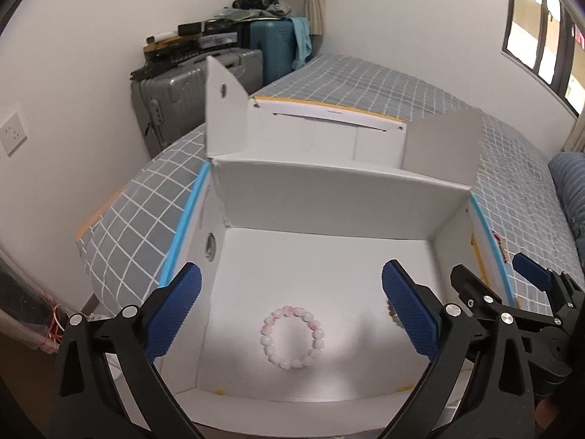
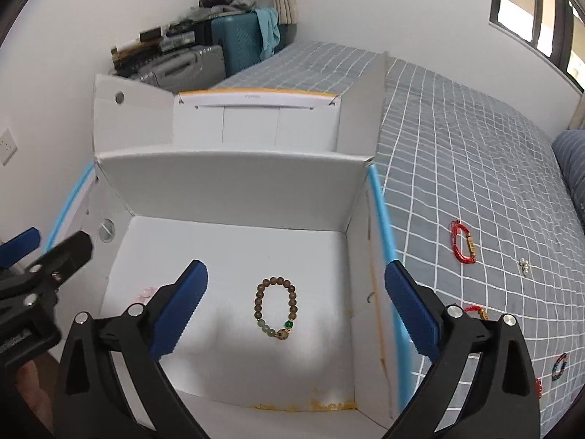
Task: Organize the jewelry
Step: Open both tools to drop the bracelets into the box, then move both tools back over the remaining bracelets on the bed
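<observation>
An open white cardboard box (image 1: 329, 197) (image 2: 234, 183) stands on the bed. A pink bead bracelet (image 1: 292, 336) lies on its floor, under my open, empty left gripper (image 1: 292, 307). A brown bead bracelet with green beads (image 2: 276, 308) lies on the box floor under my open, empty right gripper (image 2: 296, 303). A bit of the pink bracelet shows in the right wrist view (image 2: 146, 294). My right gripper (image 1: 526, 278) also shows at the right edge of the left wrist view. A red cord bracelet (image 2: 463, 243), small pearl earrings (image 2: 524, 267) and more bracelets (image 2: 559, 366) lie on the bedsheet right of the box.
The bed has a grey checked sheet (image 2: 475, 146). The box flaps (image 1: 442, 146) stand up at the back. Suitcases (image 1: 175, 98) with clutter on top stand by the wall behind. A blue striped pillow (image 2: 574, 161) is at the far right.
</observation>
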Demonstrator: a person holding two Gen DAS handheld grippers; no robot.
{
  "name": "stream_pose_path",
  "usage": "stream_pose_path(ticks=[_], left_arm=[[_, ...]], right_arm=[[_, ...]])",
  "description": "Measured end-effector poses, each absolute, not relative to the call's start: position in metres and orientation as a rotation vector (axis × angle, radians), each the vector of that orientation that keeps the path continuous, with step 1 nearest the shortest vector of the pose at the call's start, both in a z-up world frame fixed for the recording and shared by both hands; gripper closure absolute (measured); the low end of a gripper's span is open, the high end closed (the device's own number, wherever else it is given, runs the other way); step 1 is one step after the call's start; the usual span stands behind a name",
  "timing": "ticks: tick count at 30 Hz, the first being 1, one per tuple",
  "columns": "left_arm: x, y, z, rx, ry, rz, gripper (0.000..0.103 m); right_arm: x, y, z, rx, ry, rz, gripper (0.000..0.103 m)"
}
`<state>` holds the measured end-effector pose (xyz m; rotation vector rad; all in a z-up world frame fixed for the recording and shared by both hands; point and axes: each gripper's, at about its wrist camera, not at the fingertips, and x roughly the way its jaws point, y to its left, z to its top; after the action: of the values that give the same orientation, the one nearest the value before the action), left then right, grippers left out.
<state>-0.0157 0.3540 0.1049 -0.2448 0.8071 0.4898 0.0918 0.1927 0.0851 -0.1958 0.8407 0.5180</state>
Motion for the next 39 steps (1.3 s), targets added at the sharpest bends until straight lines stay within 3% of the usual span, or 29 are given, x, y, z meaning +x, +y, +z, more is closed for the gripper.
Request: stream_pose_path(ticks=[22,39], left_arm=[[0.028,0.2,0.125,-0.117,0.814,0.281,0.006],[0.099,0.06,0.068,-0.042,0.908,0.081,0.006]], right_arm=[[0.103,-0.003,0.115,-0.094,0.811,0.271,0.009],[0.128,-0.17,0.068,-0.038,0.896,0.016,0.009]])
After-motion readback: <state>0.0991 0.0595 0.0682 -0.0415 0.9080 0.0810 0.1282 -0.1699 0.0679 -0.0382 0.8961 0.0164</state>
